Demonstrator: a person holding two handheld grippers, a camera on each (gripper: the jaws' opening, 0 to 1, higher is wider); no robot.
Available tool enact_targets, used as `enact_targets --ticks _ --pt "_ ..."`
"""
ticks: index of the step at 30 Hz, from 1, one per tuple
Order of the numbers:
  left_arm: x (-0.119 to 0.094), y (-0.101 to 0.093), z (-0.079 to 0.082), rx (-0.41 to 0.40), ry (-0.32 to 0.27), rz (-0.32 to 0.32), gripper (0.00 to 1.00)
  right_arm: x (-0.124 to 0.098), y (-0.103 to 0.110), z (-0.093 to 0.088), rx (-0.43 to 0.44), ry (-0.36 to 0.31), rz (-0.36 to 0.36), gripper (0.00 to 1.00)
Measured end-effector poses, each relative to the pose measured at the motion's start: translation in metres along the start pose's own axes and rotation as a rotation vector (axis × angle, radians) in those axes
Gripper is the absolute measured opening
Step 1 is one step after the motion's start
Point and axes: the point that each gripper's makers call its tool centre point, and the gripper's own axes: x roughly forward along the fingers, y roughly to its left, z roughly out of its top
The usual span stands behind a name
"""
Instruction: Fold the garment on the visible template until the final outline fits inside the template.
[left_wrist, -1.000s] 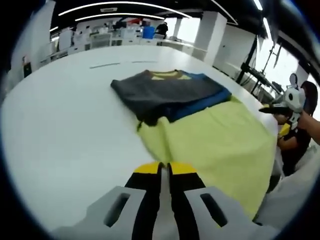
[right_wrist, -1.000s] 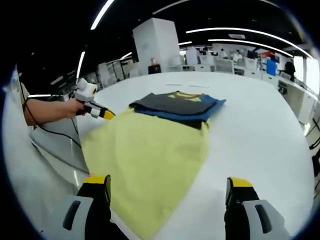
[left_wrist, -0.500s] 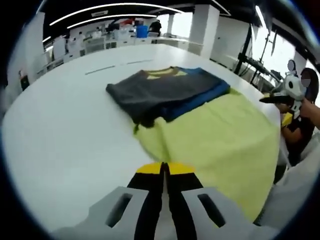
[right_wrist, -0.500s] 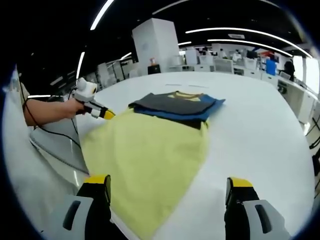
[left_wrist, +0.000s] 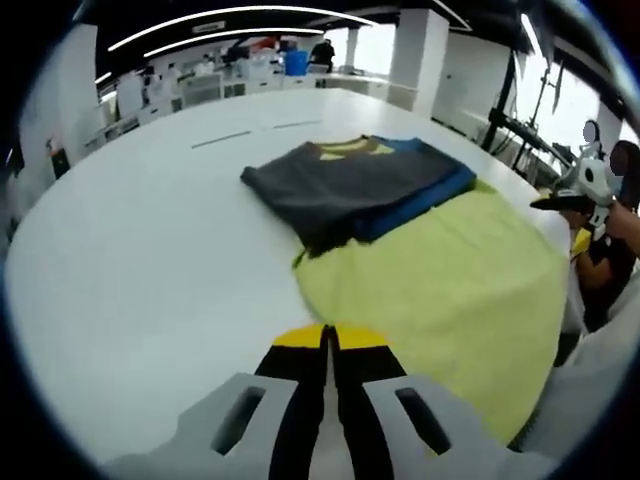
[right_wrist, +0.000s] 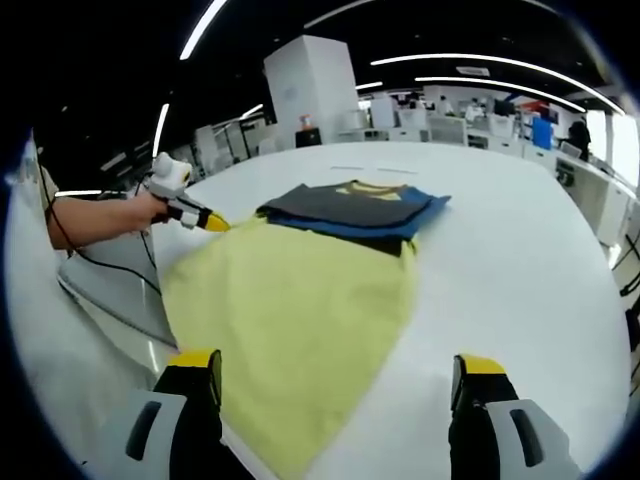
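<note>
Left gripper (left_wrist: 327, 340) hovers with jaws pressed together, empty. Right gripper (right_wrist: 337, 372) holds jaws spread wide above the yellow template (right_wrist: 300, 310). Folded garment (left_wrist: 355, 185) overlaps its far edge.

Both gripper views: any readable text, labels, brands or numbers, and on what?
None readable.
Folded dark grey and blue garment with a yellow neckline: no print or label visible.
Yellow-green cloth template: plain.
White table: two thin dark marks at the far end, not text.
Background shelving and equipment: too small and blurred to read.
</note>
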Motion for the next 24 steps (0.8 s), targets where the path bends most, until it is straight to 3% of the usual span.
enact_targets --ticks 15,17,19,22,24 --pt "-0.005 -0.004 -0.002 -0.020 -0.011 -0.017 0.00 0.002 0.001 0.001 -0.005 0.005 0.007 0.95" --pt "-0.009 0.000 -0.001 -0.042 -0.027 0.000 0.07 0.002 0.001 0.002 -0.006 0.005 0.008 0.95" --pt "-0.012 0.001 0.002 -0.056 -0.048 0.015 0.20 0.001 0.001 0.002 -0.008 0.005 0.007 0.95" --pt "-0.014 0.003 -0.001 -0.071 -0.040 0.021 0.35 0.002 0.000 0.002 -0.009 0.006 0.007 0.95" --pt "-0.017 0.002 -0.002 -0.087 -0.045 0.015 0.36 0.002 0.000 0.002 -0.009 0.006 0.009 0.95"
